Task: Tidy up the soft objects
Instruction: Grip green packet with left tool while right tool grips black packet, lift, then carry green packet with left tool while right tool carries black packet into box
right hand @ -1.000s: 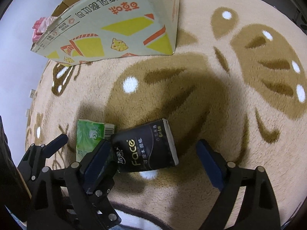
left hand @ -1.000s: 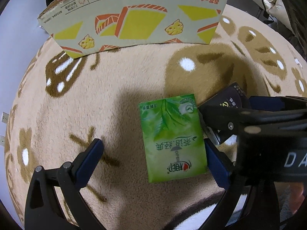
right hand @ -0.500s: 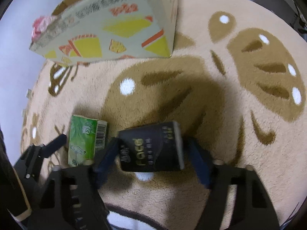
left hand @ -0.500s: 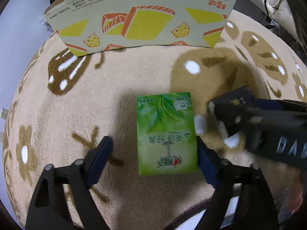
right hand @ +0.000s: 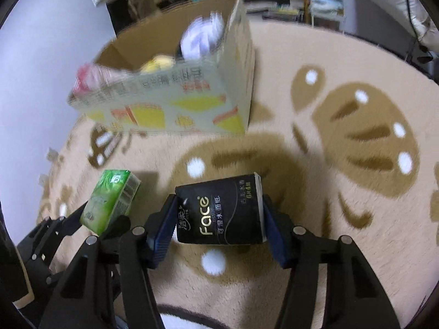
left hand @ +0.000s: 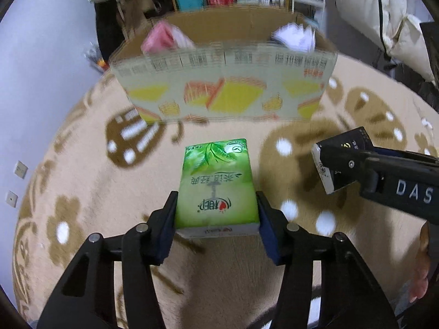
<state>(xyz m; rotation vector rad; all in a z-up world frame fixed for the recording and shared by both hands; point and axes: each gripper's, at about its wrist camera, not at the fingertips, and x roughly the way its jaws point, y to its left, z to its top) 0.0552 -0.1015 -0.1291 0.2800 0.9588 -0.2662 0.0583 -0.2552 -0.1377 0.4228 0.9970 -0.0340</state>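
My left gripper [left hand: 216, 213] is shut on a green tissue pack [left hand: 216, 186] and holds it above the beige rug. My right gripper [right hand: 219, 219] is shut on a black tissue pack [right hand: 219, 211] marked "Face", also lifted off the rug. The black pack [left hand: 343, 161] shows at the right of the left wrist view, and the green pack [right hand: 109, 203] shows at the left of the right wrist view. An open cardboard box [left hand: 225, 93] with yellow cake prints stands ahead; soft pink and white items lie inside it.
The beige rug [right hand: 356, 192] has brown leaf and flower patterns. Behind the box [right hand: 175, 104] are shelves with clutter and a pale wall at the left. White bedding [left hand: 384, 13] hangs at the far right.
Both grippers closed on their packs and lifted them off the rug. The view rose, so the inside of the box shows now.
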